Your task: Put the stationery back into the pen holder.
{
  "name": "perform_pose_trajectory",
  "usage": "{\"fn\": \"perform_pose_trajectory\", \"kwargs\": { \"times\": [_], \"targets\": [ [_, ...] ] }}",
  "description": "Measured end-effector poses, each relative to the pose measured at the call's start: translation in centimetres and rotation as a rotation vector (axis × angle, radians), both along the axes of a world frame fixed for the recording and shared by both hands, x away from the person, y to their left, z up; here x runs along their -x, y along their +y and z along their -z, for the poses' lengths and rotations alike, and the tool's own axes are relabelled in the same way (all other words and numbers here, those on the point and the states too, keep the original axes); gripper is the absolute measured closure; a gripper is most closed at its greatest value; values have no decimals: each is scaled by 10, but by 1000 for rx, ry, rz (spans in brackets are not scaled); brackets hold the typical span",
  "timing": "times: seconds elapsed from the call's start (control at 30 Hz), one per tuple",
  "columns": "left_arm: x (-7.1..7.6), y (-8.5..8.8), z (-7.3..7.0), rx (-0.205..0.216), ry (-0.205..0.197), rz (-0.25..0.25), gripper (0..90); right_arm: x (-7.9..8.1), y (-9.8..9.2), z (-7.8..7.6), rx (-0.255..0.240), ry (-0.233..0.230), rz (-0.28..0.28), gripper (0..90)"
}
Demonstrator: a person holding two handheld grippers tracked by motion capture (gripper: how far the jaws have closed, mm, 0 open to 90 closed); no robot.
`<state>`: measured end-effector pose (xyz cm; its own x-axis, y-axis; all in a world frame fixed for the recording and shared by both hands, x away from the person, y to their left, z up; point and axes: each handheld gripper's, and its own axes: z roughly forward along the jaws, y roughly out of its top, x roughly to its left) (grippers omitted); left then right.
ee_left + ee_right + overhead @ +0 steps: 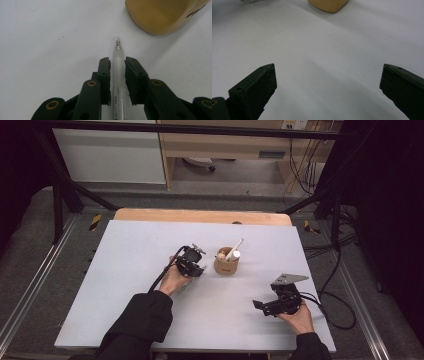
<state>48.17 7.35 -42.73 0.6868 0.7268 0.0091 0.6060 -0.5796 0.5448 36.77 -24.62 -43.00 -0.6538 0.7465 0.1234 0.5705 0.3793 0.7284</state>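
Room lies open all round you on the white table [135,270], its edges well away. Your left gripper [117,63] has a clear pen [118,72] between its jaws, narrow gaps either side, flat on the table just beside the wooden cup [226,264]. Your right gripper [328,82] rests spread wide, holding nothing, near the front edge.

Pen [118,75]: frosted translucent plastic barrel, metal tip. Cup [226,264]: smooth matt wood. Table [150,270]: matt white top, bare wood strip along far edge.
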Motion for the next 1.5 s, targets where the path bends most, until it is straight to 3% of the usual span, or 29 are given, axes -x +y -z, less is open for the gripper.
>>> {"fn": "perform_pose_trajectory", "kwargs": {
  "times": [0.43,0.7,1.0,1.17,1.5],
  "targets": [
    [-2,-1,4,-8,9,13,801,0,0,0,1,6,0,16],
    [-1,6,-2,42,10,10,805,0,0,0,1,1,-1,16],
    [11,17,-21,89,-47,21,807,0,0,0,0,1,-1,16],
    [18,25,-31,136,-87,11,806,0,-1,0,2,-1,-1,16],
    [30,33,-56,248,-213,-8,806,1,-1,-1,-8,-2,2,16]
  ]
}}
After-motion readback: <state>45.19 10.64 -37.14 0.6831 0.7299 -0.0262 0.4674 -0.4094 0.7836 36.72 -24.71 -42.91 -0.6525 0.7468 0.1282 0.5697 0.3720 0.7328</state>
